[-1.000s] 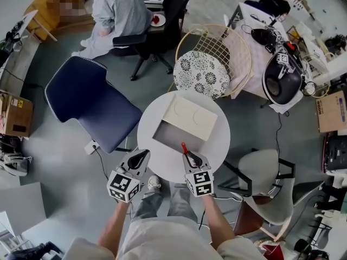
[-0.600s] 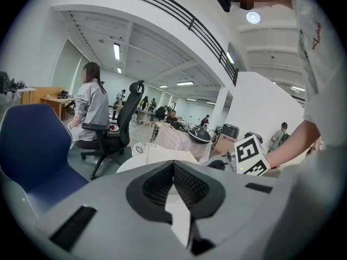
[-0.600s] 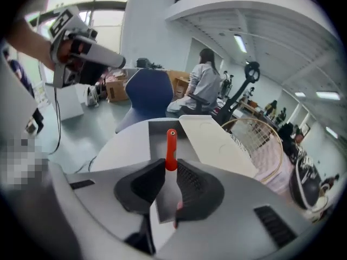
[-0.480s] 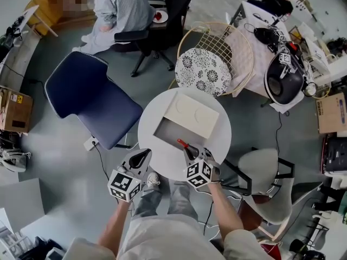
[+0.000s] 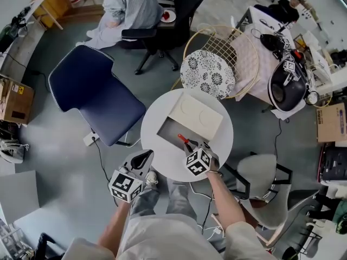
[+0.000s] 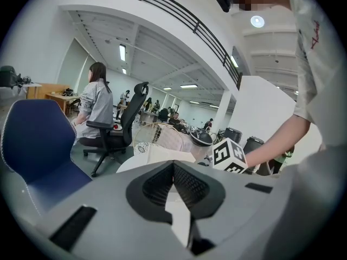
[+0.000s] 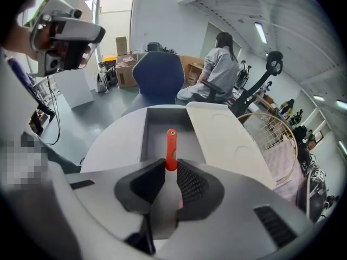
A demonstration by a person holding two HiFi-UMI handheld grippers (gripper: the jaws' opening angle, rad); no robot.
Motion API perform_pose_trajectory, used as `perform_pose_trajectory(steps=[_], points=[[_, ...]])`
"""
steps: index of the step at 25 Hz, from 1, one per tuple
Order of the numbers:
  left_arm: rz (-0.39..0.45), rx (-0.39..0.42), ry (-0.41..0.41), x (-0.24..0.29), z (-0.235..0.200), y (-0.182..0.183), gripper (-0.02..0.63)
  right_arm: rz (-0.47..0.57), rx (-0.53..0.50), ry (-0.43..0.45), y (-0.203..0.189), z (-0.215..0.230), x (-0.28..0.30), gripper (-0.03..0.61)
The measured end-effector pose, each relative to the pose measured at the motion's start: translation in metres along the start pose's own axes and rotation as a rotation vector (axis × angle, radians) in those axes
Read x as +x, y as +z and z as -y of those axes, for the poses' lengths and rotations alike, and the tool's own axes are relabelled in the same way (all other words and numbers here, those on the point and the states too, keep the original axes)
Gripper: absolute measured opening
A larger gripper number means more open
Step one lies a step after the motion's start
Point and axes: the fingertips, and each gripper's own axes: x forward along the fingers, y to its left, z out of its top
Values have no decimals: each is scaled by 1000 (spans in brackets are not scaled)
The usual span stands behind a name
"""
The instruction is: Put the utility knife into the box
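A red utility knife [image 5: 183, 140] [image 7: 171, 148] sticks out forward from my right gripper [image 5: 191, 146] [image 7: 169, 169], whose jaws are shut on its rear end. Its red tip hangs over the near edge of the open grey compartment of the box [image 5: 169, 132] [image 7: 157, 126]. The box's white lid [image 5: 199, 116] [image 7: 222, 140] lies folded back to the right. The box sits on a round white table [image 5: 218, 140]. My left gripper [image 5: 142, 157] [image 6: 173, 169] hovers by the table's near left edge, jaws together and empty.
A blue chair [image 5: 92, 99] stands left of the table. A round wire chair with a patterned cushion [image 5: 209, 72] stands behind it, and a grey chair [image 5: 265, 177] to the right. A person sits at a desk [image 5: 133, 7] at the back. A cardboard carton [image 5: 13, 99] is far left.
My right gripper has moved forward over the table with the knife, tilting it leftward, so the red tip now reaches the box's open compartment. The left gripper has stayed about where it was.
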Motion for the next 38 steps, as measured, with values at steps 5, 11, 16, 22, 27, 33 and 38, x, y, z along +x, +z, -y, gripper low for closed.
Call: perform_pose_trajectory(steps=[5, 11, 16, 22, 27, 33, 38], points=[[0, -12, 32, -12, -9, -3, 12, -76, -12, 47, -1, -1, 21, 75], [1, -27, 67, -24, -19, -6, 12, -147, -32, 95, 4, -5, 45, 75], [3, -41, 84, -30, -24, -9, 11, -190, -78, 118, 0, -9, 61, 76], [-2, -45, 105, -38, -28, -13, 11, -210, -78, 140, -4, -5, 66, 77], [-1, -46, 112, -42, -28, -15, 11, -207, -60, 142, -4, -6, 69, 80], [2, -40, 110, -45, -26, -13, 11, -198, -78, 148, -1, -10, 68, 80], [7, -39, 115, -48, -22, -12, 11, -184, -89, 141, -4, -7, 63, 110]])
